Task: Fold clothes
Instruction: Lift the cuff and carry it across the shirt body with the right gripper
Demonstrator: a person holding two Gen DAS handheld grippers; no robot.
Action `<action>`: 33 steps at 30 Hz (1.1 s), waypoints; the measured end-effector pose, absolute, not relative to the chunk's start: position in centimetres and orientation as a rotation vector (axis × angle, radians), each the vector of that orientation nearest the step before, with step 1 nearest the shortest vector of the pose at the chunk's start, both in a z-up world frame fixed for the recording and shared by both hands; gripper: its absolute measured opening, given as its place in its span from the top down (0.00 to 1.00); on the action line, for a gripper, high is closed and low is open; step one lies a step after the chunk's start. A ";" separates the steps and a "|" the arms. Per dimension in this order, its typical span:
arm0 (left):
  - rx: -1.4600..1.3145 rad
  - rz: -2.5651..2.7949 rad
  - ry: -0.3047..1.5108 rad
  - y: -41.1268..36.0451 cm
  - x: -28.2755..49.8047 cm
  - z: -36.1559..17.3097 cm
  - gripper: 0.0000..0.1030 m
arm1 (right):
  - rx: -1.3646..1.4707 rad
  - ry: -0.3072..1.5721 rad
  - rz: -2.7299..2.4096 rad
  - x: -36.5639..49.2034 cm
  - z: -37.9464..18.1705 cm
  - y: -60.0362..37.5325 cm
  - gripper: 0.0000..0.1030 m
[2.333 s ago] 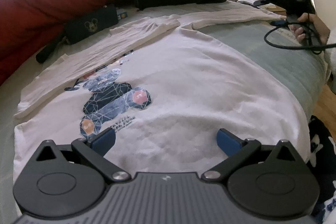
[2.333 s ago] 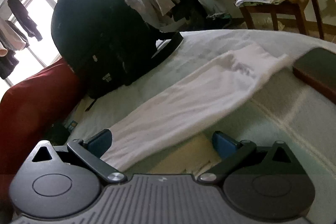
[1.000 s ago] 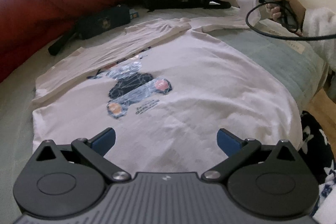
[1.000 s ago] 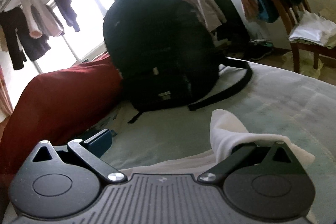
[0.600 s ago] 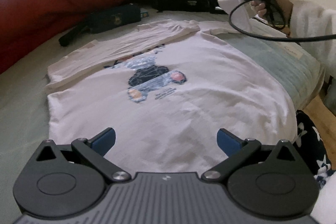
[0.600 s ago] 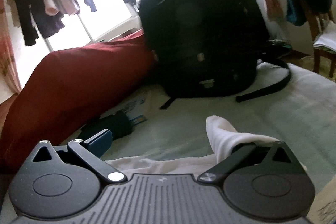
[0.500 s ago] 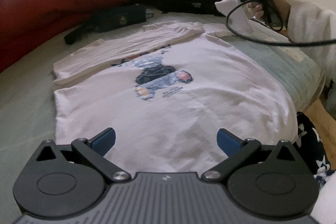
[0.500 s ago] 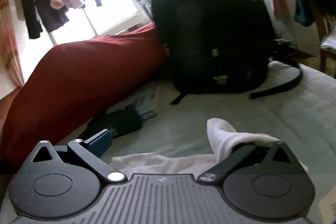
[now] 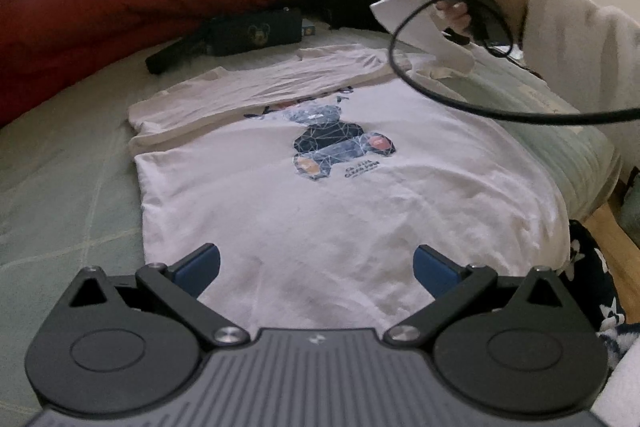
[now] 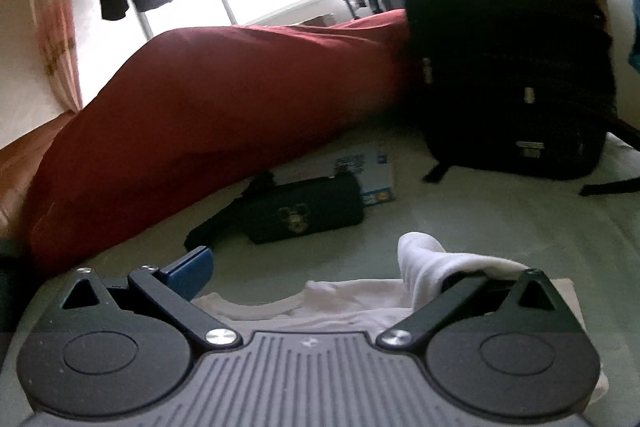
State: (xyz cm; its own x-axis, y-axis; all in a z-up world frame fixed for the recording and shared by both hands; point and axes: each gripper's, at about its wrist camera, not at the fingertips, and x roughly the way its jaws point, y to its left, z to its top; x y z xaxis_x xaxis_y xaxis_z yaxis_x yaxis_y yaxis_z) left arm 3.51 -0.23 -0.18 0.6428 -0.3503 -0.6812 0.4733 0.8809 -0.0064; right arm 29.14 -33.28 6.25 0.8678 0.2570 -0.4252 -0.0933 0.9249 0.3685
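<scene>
White cotton shirt (image 9: 320,195), flat on my bed (image 9: 68,187), print up, far sleeve (image 9: 256,95) laid across the chest: a fold in place. Right gripper (image 10: 304,267), raised over the collar; near sleeve (image 10: 436,263) draped on one finger, jaws spread, so hooked rather than pinched, I judge for carrying inward. Left gripper (image 9: 316,263), wide, empty, low at the hem.
</scene>
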 end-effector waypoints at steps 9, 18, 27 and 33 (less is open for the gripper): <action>0.158 -0.487 0.726 0.8 3.2 -0.3 0.01 | 0.299 0.510 0.240 31.2 6.6 -28.4 0.00; 0.152 -0.510 0.729 1.3 3.0 -0.8 0.01 | 0.200 0.524 0.312 32.5 6.2 -22.0 0.00; 0.158 -0.521 0.751 1.2 2.7 -1.4 0.01 | 0.118 0.551 0.331 33.0 3.6 -17.6 0.00; 0.167 -0.530 0.760 0.8 2.6 -1.5 0.01 | 0.105 0.574 0.351 33.0 2.3 -16.2 0.00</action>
